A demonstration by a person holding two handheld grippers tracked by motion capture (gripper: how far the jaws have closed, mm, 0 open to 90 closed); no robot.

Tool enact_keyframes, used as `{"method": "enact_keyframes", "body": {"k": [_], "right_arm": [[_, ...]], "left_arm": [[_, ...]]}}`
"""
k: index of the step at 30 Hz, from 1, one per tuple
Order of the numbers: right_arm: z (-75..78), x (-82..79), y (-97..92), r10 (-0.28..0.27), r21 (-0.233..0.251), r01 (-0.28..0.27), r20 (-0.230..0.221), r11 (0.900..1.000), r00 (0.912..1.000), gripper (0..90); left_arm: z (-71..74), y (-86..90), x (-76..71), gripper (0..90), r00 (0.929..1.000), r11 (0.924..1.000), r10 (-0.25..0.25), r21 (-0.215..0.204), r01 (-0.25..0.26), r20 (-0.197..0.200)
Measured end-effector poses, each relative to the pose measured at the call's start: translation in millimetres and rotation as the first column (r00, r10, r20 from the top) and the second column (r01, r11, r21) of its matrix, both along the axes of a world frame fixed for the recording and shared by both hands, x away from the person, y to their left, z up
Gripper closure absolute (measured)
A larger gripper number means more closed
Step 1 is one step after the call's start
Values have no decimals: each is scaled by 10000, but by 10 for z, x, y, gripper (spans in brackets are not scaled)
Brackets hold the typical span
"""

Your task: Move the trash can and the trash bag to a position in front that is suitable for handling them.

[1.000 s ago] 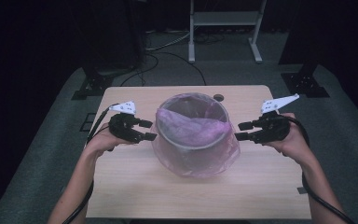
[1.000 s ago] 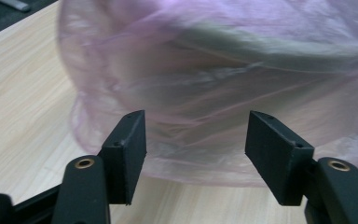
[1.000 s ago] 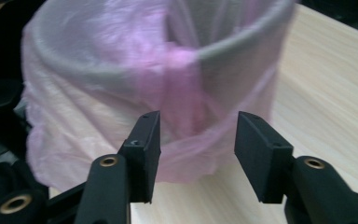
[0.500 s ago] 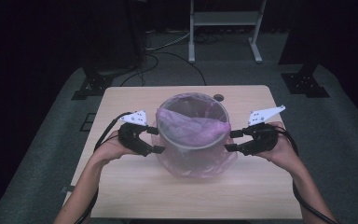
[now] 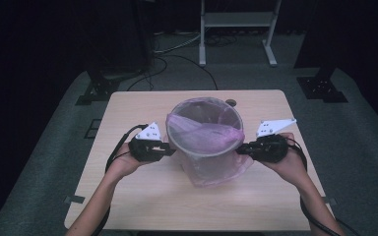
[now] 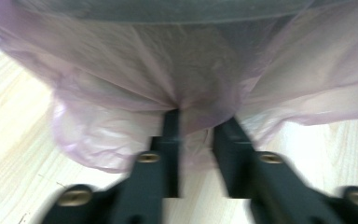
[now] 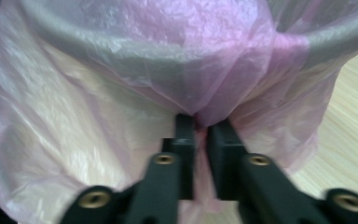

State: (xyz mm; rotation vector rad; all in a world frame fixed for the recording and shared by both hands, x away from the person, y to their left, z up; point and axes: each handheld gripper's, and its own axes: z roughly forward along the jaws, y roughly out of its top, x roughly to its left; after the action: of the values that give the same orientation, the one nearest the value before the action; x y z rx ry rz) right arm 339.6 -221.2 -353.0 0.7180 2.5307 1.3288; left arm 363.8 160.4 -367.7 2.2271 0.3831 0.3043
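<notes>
A round bin (image 5: 204, 154) lined with a thin pink plastic bag (image 5: 216, 169) stands at the middle of the wooden table (image 5: 152, 196). The bag's edge is folded over the rim and hangs down the outside. My left gripper (image 5: 171, 150) is at the bin's left side; its jaws have just been closing and pinch a fold of bag film (image 6: 121, 84) below the grey rim (image 6: 168, 11). At the bin's right side, my right gripper (image 5: 240, 149) has just been closing too. Its jaws are nearly together and clamp gathered film (image 7: 98, 130) under the rim (image 7: 121, 42).
A small dark round spot (image 5: 232, 103) lies on the table behind the bin. Beyond the table's far edge, on the floor, are cables (image 5: 177, 54), a metal stand (image 5: 236, 19) and two black stand feet (image 5: 98, 88) (image 5: 322, 88).
Both hands have moved inward from the sides until the jaws meet the bin's hanging bag. Both pairs of jaws went from open to closed on the pink film.
</notes>
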Motion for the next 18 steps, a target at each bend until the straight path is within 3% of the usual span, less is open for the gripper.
{"method": "enact_keyframes", "body": {"k": [3,6,18], "right_arm": [[-5,-10,7,-1,97,1,-15,10000,10000,900],[-28,-19,25,116,29,-116,-80,9999,9999,900],[-218,-28,3,555,-216,-575,-849,9981,9948,900]], "left_arm": [[-14,-11,-8,899,10000,9999,55,-145,-54,34],[-43,-4,-12,900,9999,9995,-72,-310,69,-94],[-276,33,-51,900,9973,9994,-285,159,296,-673]]}}
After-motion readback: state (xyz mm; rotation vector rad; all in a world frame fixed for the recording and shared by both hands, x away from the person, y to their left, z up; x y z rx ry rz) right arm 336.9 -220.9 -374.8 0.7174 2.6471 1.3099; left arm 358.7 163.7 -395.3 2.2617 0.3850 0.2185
